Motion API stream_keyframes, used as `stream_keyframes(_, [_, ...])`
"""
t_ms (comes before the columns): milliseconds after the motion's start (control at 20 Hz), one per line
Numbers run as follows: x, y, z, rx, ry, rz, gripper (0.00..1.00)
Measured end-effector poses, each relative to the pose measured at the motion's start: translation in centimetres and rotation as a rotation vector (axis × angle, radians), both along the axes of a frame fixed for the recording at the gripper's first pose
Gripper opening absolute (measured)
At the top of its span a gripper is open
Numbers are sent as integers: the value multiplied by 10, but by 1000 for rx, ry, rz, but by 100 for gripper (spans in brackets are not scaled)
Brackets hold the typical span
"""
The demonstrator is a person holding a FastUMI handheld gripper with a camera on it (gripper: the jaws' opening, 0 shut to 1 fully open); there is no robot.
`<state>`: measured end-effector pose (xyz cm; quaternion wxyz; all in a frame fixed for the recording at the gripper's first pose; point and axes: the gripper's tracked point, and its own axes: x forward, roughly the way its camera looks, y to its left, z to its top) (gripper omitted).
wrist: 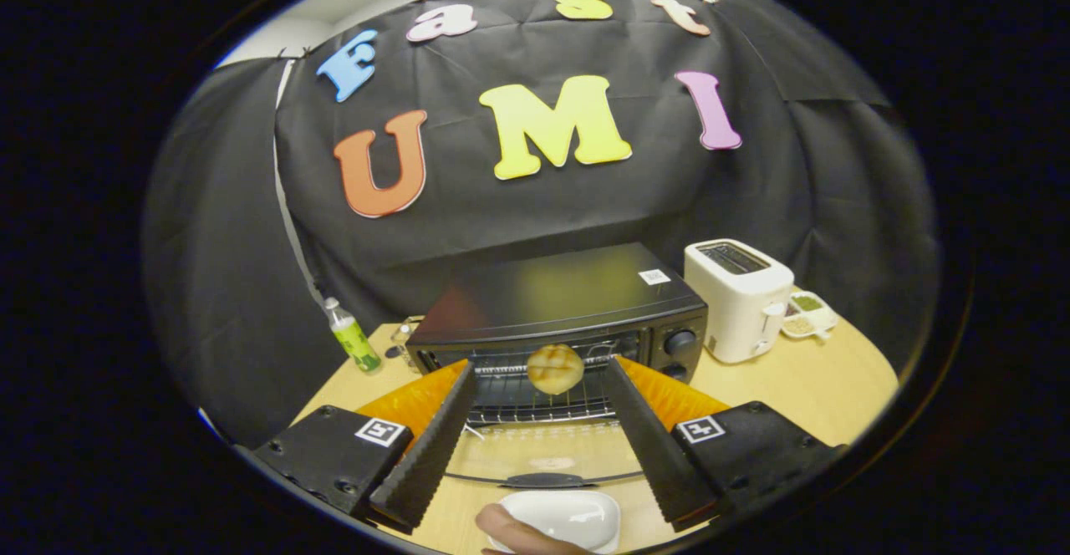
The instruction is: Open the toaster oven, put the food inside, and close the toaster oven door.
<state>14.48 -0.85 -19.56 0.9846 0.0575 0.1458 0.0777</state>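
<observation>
Nearest, a fingertip (522, 532) touches a white dish (568, 515), both cut off. The jaws stand wide apart, gripper (539, 375) empty and level over the dropped oven door (543, 455). Just ahead, the bun (555, 369) sits on the oven (560, 300) rack. Beyond on the desk (794, 379): a toaster (737, 297).

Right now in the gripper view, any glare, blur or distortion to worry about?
Gripper view: strong fisheye bending, table edge curves; soft yellowish glare on the toaster oven top; faint reflection of the bun on the open glass door; open gripper fingers sharp; hand on the white dish slightly soft.
</observation>
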Motion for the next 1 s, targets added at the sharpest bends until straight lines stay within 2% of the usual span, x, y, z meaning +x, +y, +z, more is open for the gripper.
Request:
stream_keyframes(150, [-14,0,-24,-61,47,-21,100])
stream_keyframes(400, [-34,14,-92,-147,154,20,100])
stream_keyframes(650, [-42,18,-152,-179,258,40,100])
stream_keyframes(1000, [-45,29,-204,-111,423,50,100])
